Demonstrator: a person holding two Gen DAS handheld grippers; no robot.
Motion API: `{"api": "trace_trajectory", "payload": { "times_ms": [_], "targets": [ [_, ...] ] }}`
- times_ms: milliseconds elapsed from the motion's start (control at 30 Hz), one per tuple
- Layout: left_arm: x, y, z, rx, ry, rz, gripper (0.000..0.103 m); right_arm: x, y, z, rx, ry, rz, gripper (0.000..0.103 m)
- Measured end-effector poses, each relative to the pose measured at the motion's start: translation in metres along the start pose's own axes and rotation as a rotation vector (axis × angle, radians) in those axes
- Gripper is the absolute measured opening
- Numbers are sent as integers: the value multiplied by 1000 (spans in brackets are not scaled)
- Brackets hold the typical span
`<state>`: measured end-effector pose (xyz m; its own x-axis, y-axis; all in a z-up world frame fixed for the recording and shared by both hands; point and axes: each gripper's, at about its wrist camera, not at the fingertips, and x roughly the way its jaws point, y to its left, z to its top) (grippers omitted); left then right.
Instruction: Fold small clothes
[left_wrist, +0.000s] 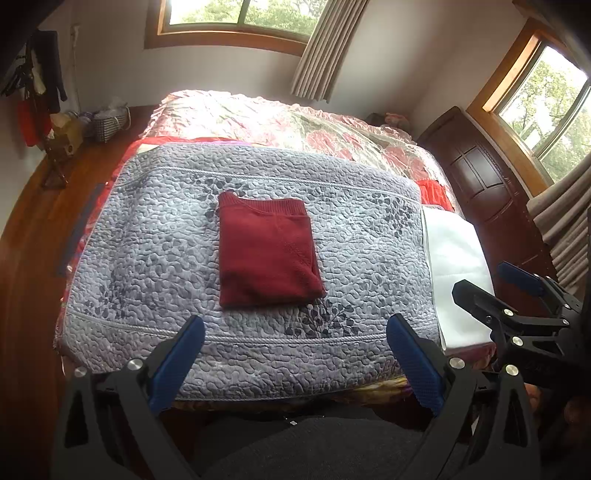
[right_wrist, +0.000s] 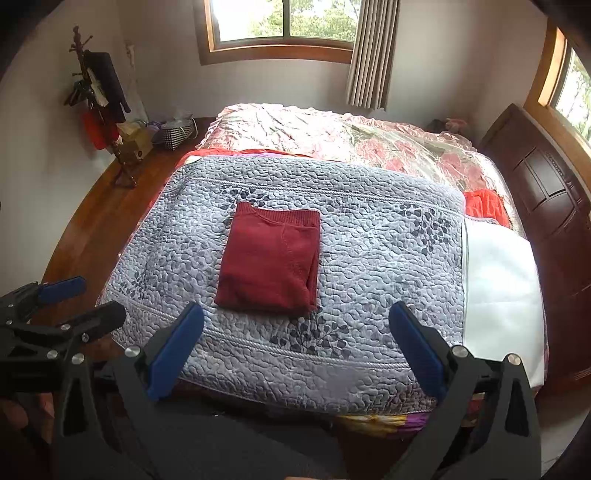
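- Left wrist view: the left gripper (left_wrist: 295, 350) hangs over the near edge of the bed with its jaws spread wide and nothing between them. Its blue pads (left_wrist: 177, 363) frame the lower border of a grey quilted blanket (left_wrist: 147, 258).
- The red sweater (left_wrist: 264, 251) lies folded into a neat rectangle in the middle of that blanket, ribbed hem at the far end, well apart from the fingers.
- At the right edge the right gripper (left_wrist: 491, 282) shows from the side, also gaping and empty, in front of a white cloth (left_wrist: 454, 258) lying beside the blanket.
- Right wrist view: the right gripper (right_wrist: 295, 349) has its jaws wide apart, holding nothing, over the near end of the grey quilted blanket (right_wrist: 388, 258).
- The red sweater (right_wrist: 269, 258) sits folded at the blanket's centre, beyond the fingertips and untouched.
- At the lower left the left gripper (right_wrist: 96, 299) appears sideways, jaws parted. A coat rack (right_wrist: 96, 99) stands by the far wall.
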<state>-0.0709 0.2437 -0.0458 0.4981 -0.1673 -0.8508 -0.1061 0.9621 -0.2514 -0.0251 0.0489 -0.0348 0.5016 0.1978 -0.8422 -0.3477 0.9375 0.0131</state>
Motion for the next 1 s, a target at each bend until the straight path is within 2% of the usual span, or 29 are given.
{"api": "trace_trajectory", "payload": {
  "times_ms": [1000],
  "targets": [
    [-11, 4, 1, 13, -71, 68, 99, 6, 11, 0, 11, -30, 26, 100]
  ]
}}
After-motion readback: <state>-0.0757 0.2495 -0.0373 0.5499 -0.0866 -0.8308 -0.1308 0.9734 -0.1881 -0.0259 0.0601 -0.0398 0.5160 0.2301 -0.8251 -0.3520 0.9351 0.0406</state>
